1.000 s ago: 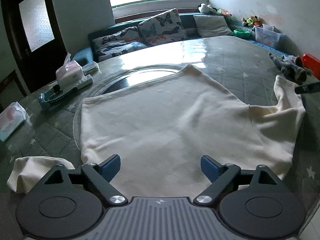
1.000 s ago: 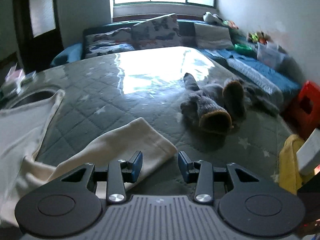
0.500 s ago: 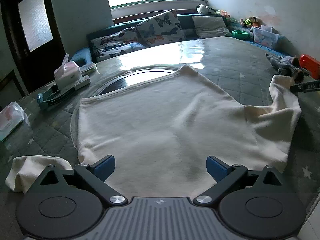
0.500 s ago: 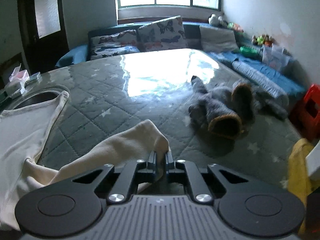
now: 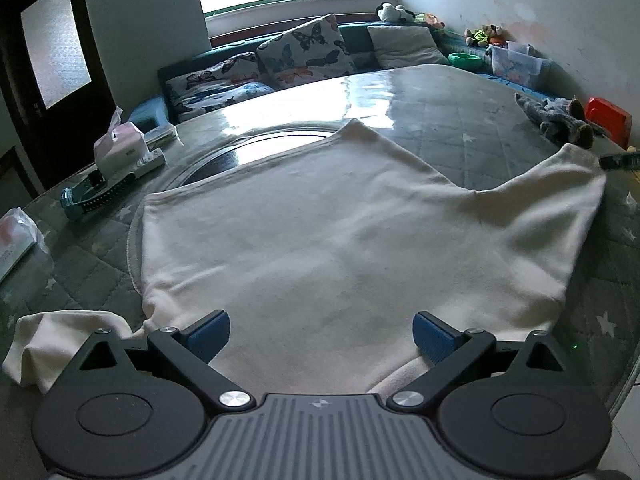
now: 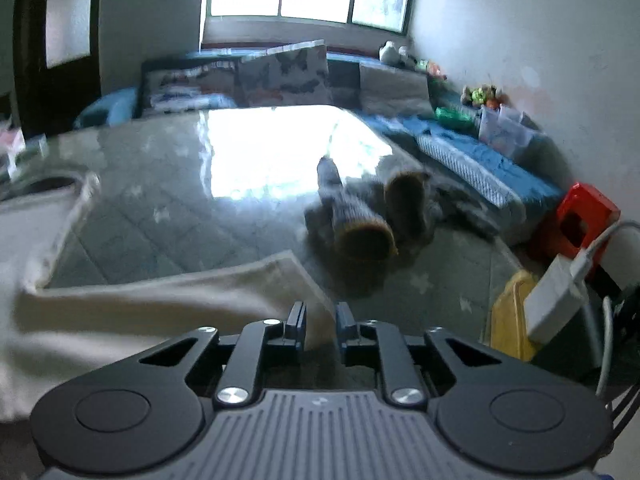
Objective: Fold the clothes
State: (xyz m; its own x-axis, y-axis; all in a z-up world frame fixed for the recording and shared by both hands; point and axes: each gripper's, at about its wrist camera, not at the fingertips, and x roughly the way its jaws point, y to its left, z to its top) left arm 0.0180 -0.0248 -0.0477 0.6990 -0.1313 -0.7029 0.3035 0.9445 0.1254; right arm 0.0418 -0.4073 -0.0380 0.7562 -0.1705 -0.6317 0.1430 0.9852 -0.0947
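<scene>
A cream long-sleeved top (image 5: 340,240) lies spread flat on the grey quilted table cover (image 5: 460,120). My left gripper (image 5: 320,332) hovers open over its near edge, blue pads wide apart and holding nothing. The top's left sleeve (image 5: 60,336) lies bunched beside my left finger. Its right sleeve (image 5: 560,200) is pulled out to the right, with the cuff raised at my right gripper's tip (image 5: 618,160). In the right wrist view my right gripper (image 6: 321,320) is shut on the sleeve's cuff (image 6: 180,296), with cloth pinched between the narrow jaws.
A grey fuzzy garment (image 6: 360,216) lies just beyond the right gripper. A yellow item (image 6: 512,312), a white charger (image 6: 556,300) and a red stool (image 6: 584,220) sit past the table's right edge. A tissue box (image 5: 118,148) and a blue brush (image 5: 92,196) stand at far left.
My right gripper went from open to shut on the sleeve cuff, then drew it out to the right and lifted it. The left gripper opened a little wider and stayed put.
</scene>
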